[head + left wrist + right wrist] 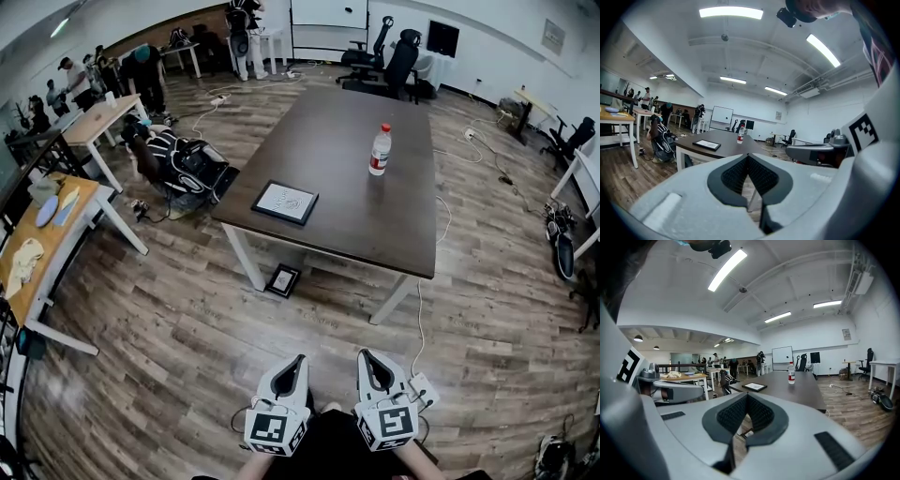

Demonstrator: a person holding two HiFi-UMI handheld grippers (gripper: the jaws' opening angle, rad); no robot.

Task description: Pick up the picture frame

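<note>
I held both tools low and close to my body, side by side and pointing roughly level at the table, well short of it. The left gripper (298, 360) had its jaws pressed together with nothing between them. The right gripper (366, 356) was the same, closed and empty. I judged this a carrying posture for the approach rather than a reach.

The flat, black-edged rectangular picture frame (284, 202) with a white sheet in it lay face up on the long dark-brown wooden table (337, 112). It sat near the table's closer left corner, just inside the edge. That spot suited me: a thing lying flat gives the jaws little to bite, and one so near the edge could be taken by its rim from the side.

A clear plastic water bottle (379, 151) with a red cap stood upright farther along the table, well apart from the picture frame and out of my way. A smaller frame (283, 280), dark and square, lay on the wooden floor (187, 356) beside a white table leg. I took the one on the table as my target, though I could not be certain.
</note>
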